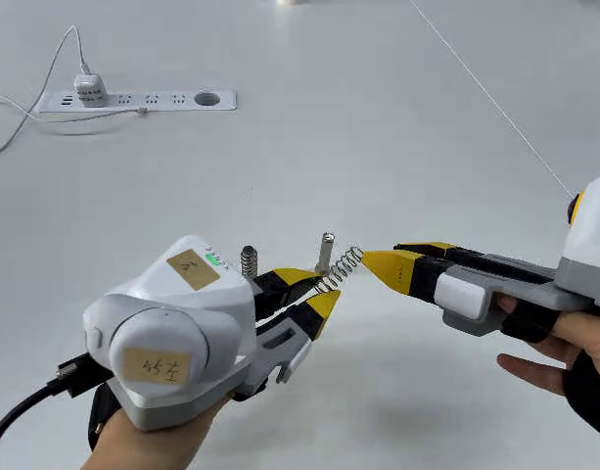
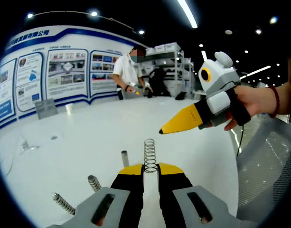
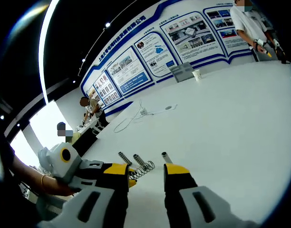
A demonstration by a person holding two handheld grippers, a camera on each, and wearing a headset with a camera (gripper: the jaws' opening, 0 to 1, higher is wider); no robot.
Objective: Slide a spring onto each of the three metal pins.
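Your left tongs [image 1: 324, 290] are clamped on the lower end of the spring [image 1: 341, 268]. The coil sticks out past the yellow tips and hangs in the air above the tabletop [image 1: 397, 127], slanting up and to the right.

The bare pin [image 1: 326, 251] stands upright on the tabletop just beside the spring. In the left gripper view it sits a little left of the coil. The spring's long axis is tilted while the pin's is vertical, and the free end points past the pin rather than down over its top. As I read it, you'd have to lift the spring, turn its free end downward and line it up over the pin's tip before it can slide on.

Your left tongs are the nearer ones to that pin. Your right tongs [image 1: 373, 260] reach in from the right, with the tip just beside the spring's free end and holding nothing. In the right gripper view their jaws stand apart.

The spring is a thin, bright wire coil, evenly wound. It will probably flex or flick loose if it is pushed off-axis.

A second pin [image 1: 249, 261], left of the bare one, already wears a spring. The left gripper view shows a third pin [image 2: 63, 203] that is also fitted, so this looks like the last one to do.
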